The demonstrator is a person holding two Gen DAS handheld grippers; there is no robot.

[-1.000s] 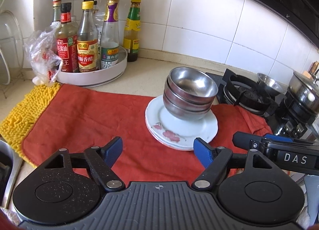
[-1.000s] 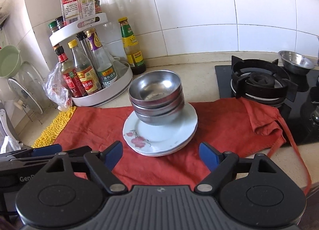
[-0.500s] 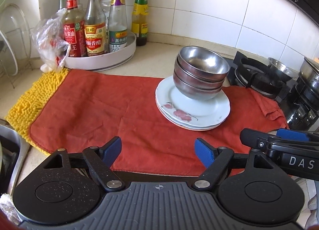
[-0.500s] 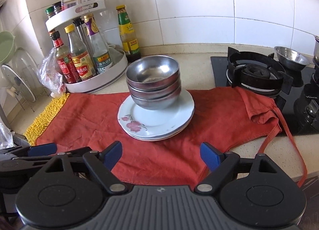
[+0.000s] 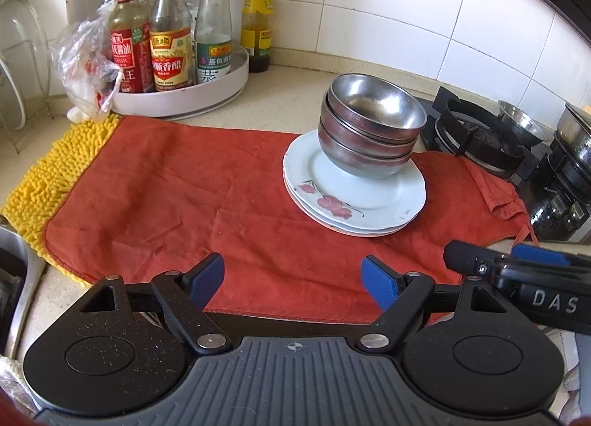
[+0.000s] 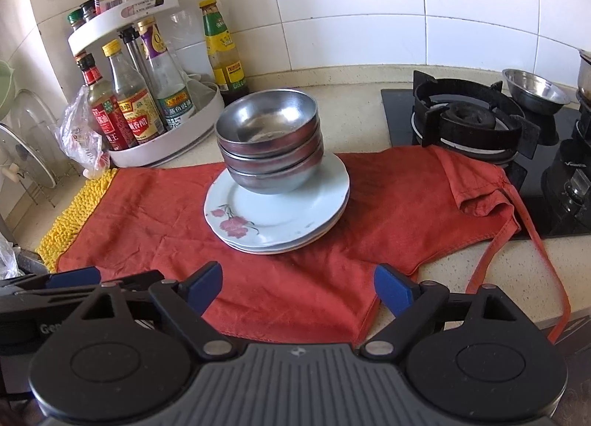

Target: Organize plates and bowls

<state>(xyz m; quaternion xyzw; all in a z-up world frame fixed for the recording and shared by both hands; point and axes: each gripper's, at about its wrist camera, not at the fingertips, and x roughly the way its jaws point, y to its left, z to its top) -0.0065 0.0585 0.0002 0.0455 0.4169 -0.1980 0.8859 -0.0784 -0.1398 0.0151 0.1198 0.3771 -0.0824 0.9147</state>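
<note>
Left wrist view: left gripper point(image 5: 293, 275) wide open and empty over the red cloth point(image 5: 177, 182), same for the right gripper point(image 6: 298, 285). Past them, three steel bowls point(image 5: 371, 130) nested on stacked floral plates point(image 5: 354, 197). Further back, sauce bottles point(image 5: 170, 30) stand in a white round rack point(image 5: 184, 101)

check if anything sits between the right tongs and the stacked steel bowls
Nothing visible does. The right tongs are open, and only bare red cloth and the near rim of the plate stack lie before the steel bowls, which sit on those plates. The left tongs stay off to the side.
</note>
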